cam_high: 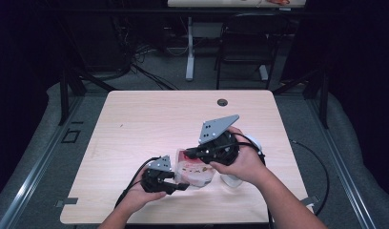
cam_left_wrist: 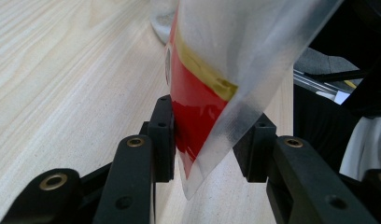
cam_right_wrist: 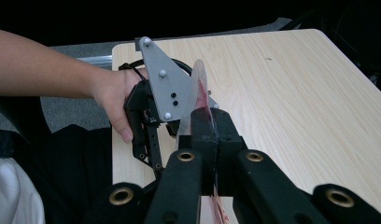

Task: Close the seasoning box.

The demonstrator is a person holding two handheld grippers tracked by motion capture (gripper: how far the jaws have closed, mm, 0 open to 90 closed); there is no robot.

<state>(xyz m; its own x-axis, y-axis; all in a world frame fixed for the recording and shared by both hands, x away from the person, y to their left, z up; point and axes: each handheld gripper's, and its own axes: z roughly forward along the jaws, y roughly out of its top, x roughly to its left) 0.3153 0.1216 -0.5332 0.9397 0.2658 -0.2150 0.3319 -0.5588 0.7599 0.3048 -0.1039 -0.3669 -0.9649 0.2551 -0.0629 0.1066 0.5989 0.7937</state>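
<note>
A clear plastic bag [cam_high: 197,171] with a red and yellow printed band hangs between both grippers over the table's front middle. My right gripper [cam_high: 190,152] comes in from the right, and in the right gripper view its jaws [cam_right_wrist: 212,126] are shut on the thin edge of the bag [cam_right_wrist: 199,88]. My left gripper [cam_high: 176,183] sits at the bag's lower left. In the left gripper view its jaws [cam_left_wrist: 209,126] stand apart, with the bag's lower corner [cam_left_wrist: 212,56] hanging between them. One pad [cam_left_wrist: 163,135] touches the red part and the other is clear of the film.
A white rounded object [cam_high: 230,182] lies on the wooden table [cam_high: 159,119] under the right hand. A cable hole [cam_high: 222,102] sits near the far edge. Beyond the table stand a dark chair [cam_high: 245,43] and a desk leg [cam_high: 189,47].
</note>
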